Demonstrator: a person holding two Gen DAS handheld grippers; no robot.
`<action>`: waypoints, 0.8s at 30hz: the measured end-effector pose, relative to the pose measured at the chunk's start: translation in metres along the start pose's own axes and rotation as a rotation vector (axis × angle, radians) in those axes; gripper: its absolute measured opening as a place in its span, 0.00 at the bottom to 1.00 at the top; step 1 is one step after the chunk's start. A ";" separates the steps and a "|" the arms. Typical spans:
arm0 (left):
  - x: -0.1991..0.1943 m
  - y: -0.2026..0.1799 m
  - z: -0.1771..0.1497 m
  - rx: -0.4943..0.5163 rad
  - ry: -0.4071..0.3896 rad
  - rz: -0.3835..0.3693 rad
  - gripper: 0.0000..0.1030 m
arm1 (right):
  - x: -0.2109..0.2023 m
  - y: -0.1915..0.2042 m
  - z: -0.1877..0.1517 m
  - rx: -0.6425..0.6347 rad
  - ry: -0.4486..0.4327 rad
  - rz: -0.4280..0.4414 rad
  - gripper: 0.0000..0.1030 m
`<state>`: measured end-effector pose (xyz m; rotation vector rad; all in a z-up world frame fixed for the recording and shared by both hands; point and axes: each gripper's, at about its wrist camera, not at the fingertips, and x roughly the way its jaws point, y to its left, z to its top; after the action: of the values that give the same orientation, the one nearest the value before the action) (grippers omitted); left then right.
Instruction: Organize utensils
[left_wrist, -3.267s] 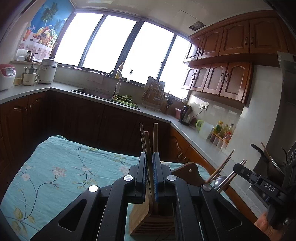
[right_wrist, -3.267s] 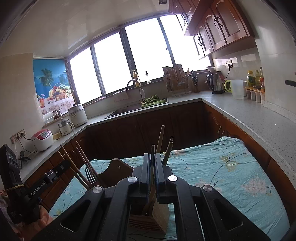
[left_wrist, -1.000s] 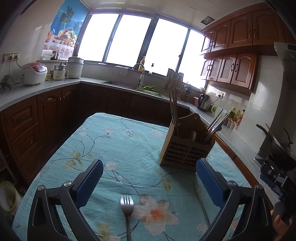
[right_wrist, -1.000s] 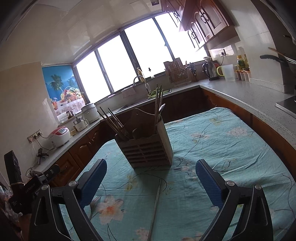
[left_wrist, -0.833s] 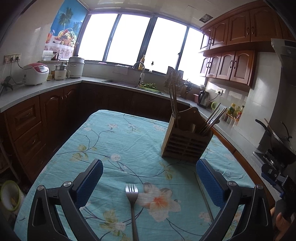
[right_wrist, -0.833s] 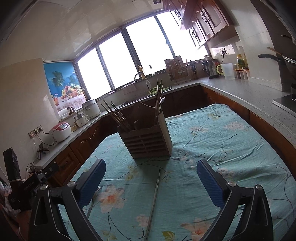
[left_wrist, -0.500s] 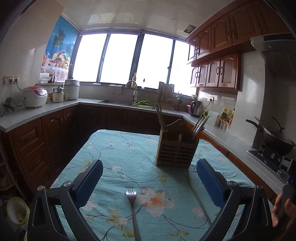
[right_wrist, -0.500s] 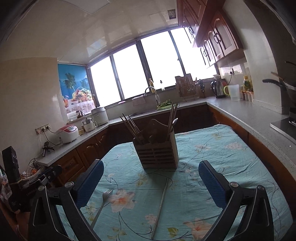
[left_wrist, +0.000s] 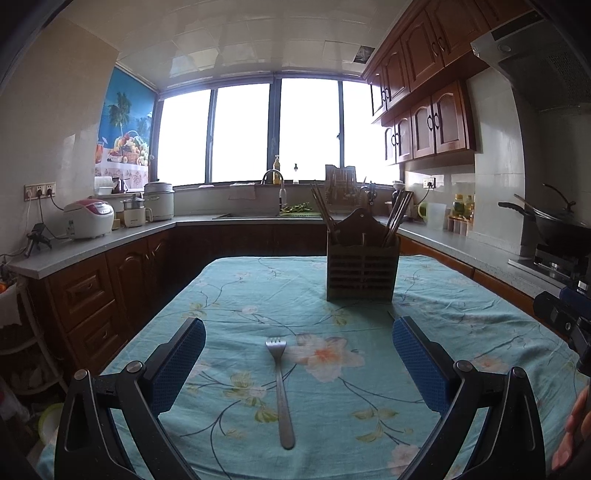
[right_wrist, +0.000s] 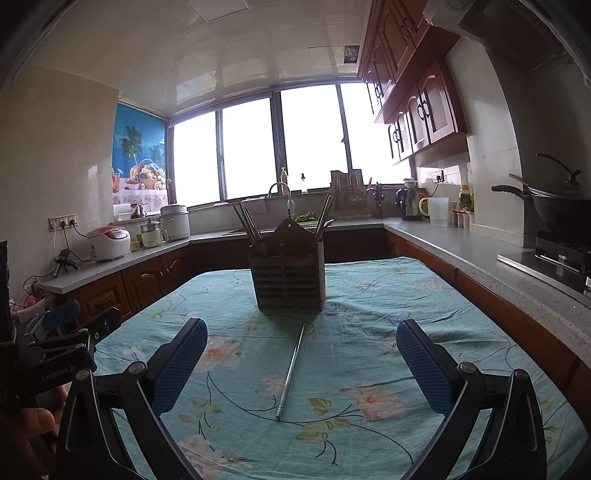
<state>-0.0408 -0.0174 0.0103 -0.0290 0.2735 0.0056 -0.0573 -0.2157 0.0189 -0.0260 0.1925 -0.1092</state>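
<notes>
While both grippers hang above the near end of the table, the left gripper (left_wrist: 298, 360) and the right gripper (right_wrist: 301, 360) each stand spread wide with nothing between their black arms, and their blue pads (left_wrist: 177, 365) show a fine dotted, rubbery texture. Under them lies a thin teal tablecloth (left_wrist: 236, 295), slightly rumpled, printed with pale flowers, yellow-green leaves and dark curling stems. A metal fork (left_wrist: 280, 384) rests flat on the cloth between the left gripper's fingers, its tines pointing away toward the far end and its dull, narrow handle running back toward the camera. In the right wrist view a slim metal chopstick (right_wrist: 291, 373) lies flat on the cloth between that gripper's fingers, straight and rod-like, its far end close to the base of the holder. Toward the far end of the table stands a wooden utensil holder (right_wrist: 288, 280), a boxy, upright caddy with horizontal slats cut across its front and a peaked back panel rising in the middle. Bundles of chopsticks (right_wrist: 246, 221) lean out of its left and right compartments, fanning outward at an angle; what else sits inside is too dark to tell. Behind the table, dark glossy wooden cabinets (left_wrist: 88, 295) carry a pale speckled countertop (right_wrist: 480, 251), and a black wok (right_wrist: 557, 210) sits on the stove at the right.
</notes>
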 end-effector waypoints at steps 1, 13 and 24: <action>0.001 0.001 0.002 -0.007 0.014 -0.001 0.99 | 0.000 0.001 -0.002 0.000 0.007 0.003 1.00; -0.001 0.004 0.014 -0.006 0.031 0.029 0.99 | 0.002 0.004 -0.016 -0.028 0.038 0.007 1.00; 0.000 0.005 0.010 -0.001 0.044 0.029 0.99 | 0.001 0.001 -0.016 -0.023 0.034 0.009 1.00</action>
<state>-0.0378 -0.0124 0.0194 -0.0261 0.3177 0.0341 -0.0593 -0.2150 0.0027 -0.0459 0.2280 -0.0986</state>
